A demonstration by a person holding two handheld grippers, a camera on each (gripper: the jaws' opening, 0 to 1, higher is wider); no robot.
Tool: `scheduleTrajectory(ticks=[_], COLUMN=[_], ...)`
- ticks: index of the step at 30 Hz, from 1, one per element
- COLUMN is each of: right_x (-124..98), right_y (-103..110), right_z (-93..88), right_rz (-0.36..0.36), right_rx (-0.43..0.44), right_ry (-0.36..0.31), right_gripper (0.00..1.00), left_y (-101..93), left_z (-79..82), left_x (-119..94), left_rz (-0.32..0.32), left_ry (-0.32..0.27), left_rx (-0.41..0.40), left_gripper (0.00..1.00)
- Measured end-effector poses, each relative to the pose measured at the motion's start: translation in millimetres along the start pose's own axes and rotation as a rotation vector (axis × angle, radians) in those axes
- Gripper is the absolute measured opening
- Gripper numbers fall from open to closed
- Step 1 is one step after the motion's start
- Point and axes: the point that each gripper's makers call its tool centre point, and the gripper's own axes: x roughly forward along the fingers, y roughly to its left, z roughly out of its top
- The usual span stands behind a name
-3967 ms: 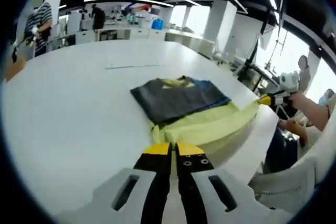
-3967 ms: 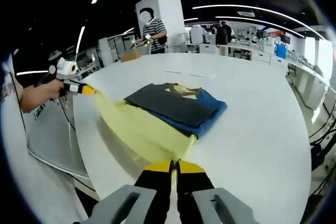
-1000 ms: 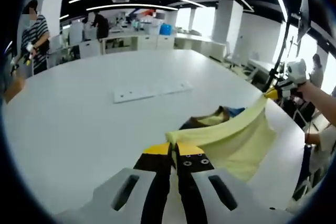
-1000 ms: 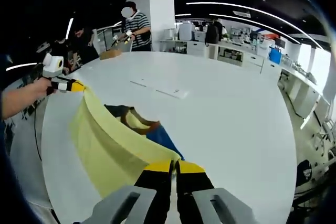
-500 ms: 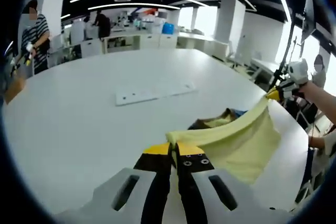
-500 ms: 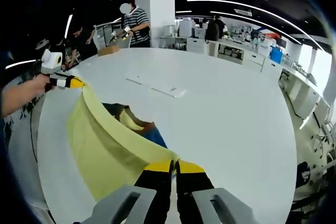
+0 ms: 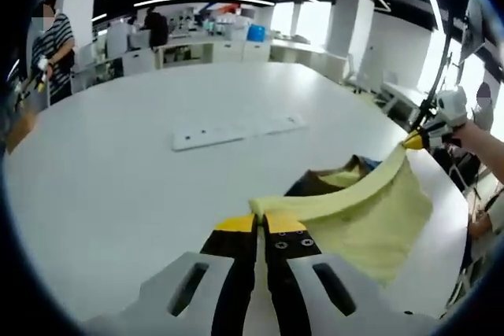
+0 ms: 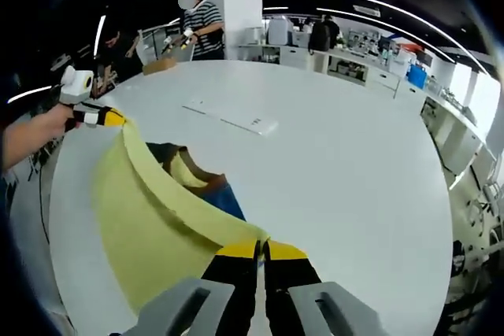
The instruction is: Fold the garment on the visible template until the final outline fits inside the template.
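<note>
Presently, on the wide white table (image 7: 118,179):

Garment (image 7: 370,218): pale yellow cloth, lifted off the table surface along one edge and stretched taut between the two grippers. Beneath and behind the raised yellow panel lie darker layers, a brown-grey part with a yellow collar area and a strip of blue (image 8: 224,198), resting flat on the table. The lower yellow portion drapes down toward the table's near edge.

Left gripper (image 7: 258,222): yellow-tipped black fingers pressed together with a corner of the yellow garment pinched between them. In the right gripper view it (image 8: 101,118) appears at the far left, held in a person's hand (image 8: 49,127), with the yellow cloth running from its tip.

Right gripper (image 8: 260,248): fingers likewise pressed closed on the opposite end of the same yellow edge. In the left gripper view it (image 7: 416,141) appears at the far right, gripped by a hand (image 7: 472,135), the cloth running up to its tip.

White strip (image 7: 236,130): a flat, long, pale piece lying on the table beyond the garment, well apart from it; also seen in the right gripper view (image 8: 232,118).

Surroundings: an open room with ceiling light strips, white pillars and benches; a person in a striped top (image 8: 198,25) stands beyond the table's far side.
</note>
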Motion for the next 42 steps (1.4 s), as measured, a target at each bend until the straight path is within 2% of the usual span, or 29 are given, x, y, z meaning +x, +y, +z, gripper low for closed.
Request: scheduleTrajectory(ticks=[14,20,26,28,29,33,40,42], right_x=[18,16,8,7,6,5,9,11], right_y=[-2,-1,0,1,3,8,13,13], right_z=[-18.5,-15.1,-7.2,-5.5,-4.0,-2.8,-5.7,-7.1], right_rz=[-0.007,0.004,0.01,0.009,0.019,0.034,0.057,0.057], right_rx=[-0.01,-0.038,-0.106,-0.123,-0.147,-0.227,-0.338,-0.362], right_ry=[0.064,0.051,0.023,0.018,0.013,0.013,0.031,0.038], right_gripper=[0.0,0.0,0.05,0.06,0.06,0.1,0.16,0.16], left_y=[7.5,6.6,12.3,11.5,9.7,3.3,-0.2,-1.9], left_z=[-25.2,-25.5,-24.7,-24.1,-23.3,-23.5,-31.9,-34.2], left_x=[19,16,7,5,5,4,10,13], left_rz=[0.022,0.007,0.008,-0.002,-0.018,-0.05,-0.06,-0.063], left_ry=[0.09,0.09,0.074,0.067,0.062,0.061,0.105,0.113], left_rx=[0.02,0.022,0.051,0.079,0.131,0.247,0.429,0.437], left_gripper=[0.0,0.01,0.05,0.09,0.1,0.12,0.15,0.15])
